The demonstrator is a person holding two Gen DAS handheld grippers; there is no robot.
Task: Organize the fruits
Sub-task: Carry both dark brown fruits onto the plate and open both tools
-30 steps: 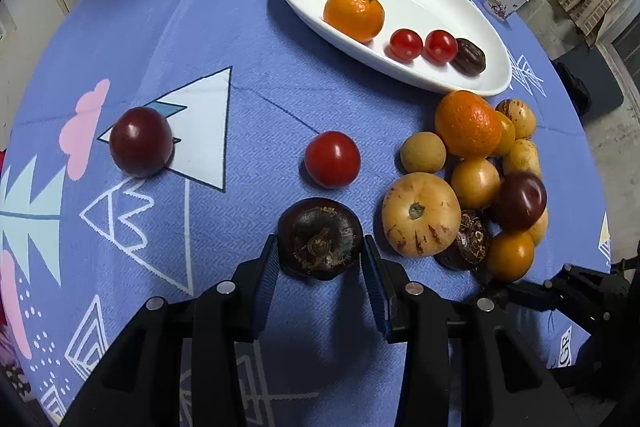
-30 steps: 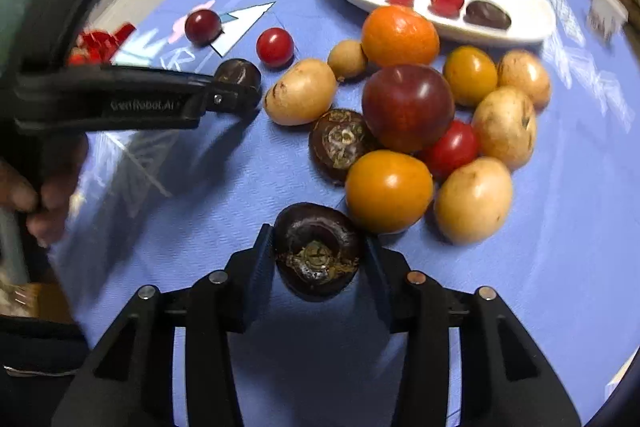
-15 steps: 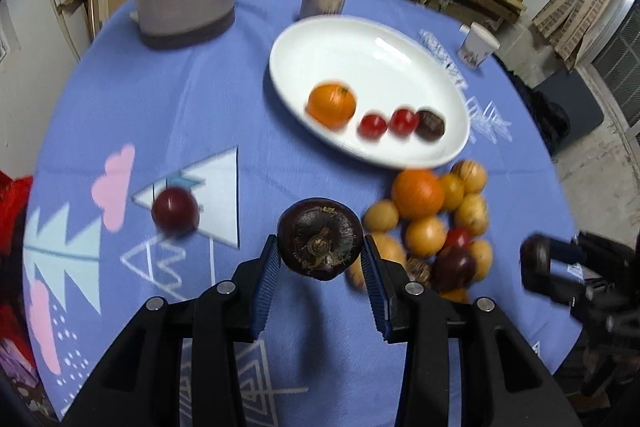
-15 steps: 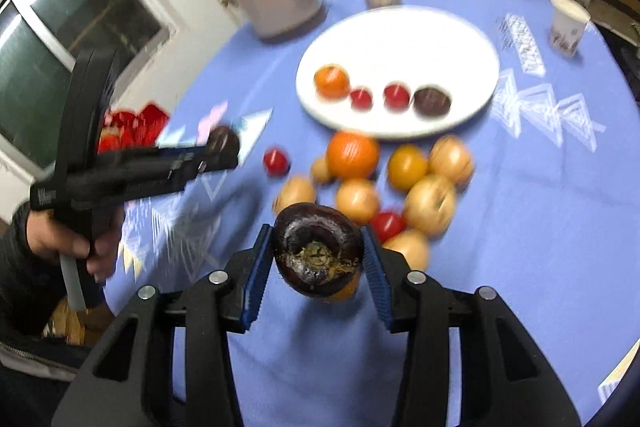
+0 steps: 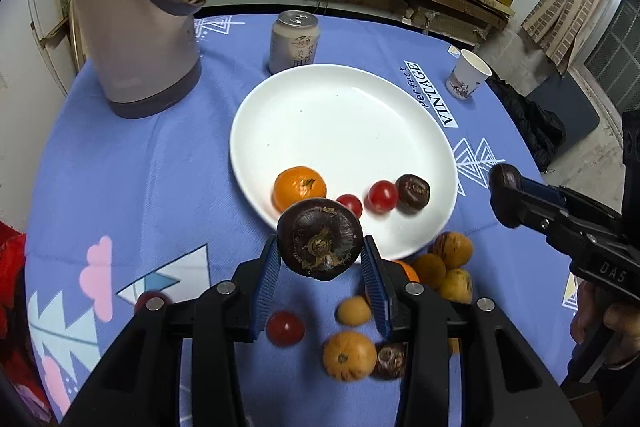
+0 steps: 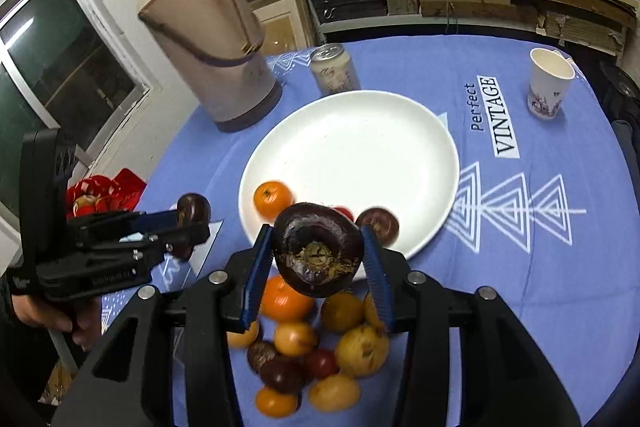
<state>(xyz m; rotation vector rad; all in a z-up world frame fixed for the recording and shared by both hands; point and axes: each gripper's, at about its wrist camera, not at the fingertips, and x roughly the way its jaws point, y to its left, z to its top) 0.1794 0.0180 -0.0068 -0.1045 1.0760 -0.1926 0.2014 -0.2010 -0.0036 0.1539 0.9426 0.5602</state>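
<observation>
**Both claws loaded, above plate edge**

Left gripper (image 5: pixel 320 269) clamps a dark fruit (image 5: pixel 320 245); right gripper (image 6: pixel 318 267) clamps another dark fruit (image 6: pixel 318 253). Recommend lowering each beside the fruit row on the white plate (image 5: pixel 340 115) before releasing, avoiding rolling.

A round bench (image 5: pixel 120 163) draped in blue patterned cloth carries a white plate (image 5: pixel 340 115), a beige thermos jug (image 5: pixel 136 27), a drinks can (image 5: pixel 295 43), a paper cup (image 5: pixel 467 74) and a loose cluster of fruit (image 6: pixel 320 355).
</observation>
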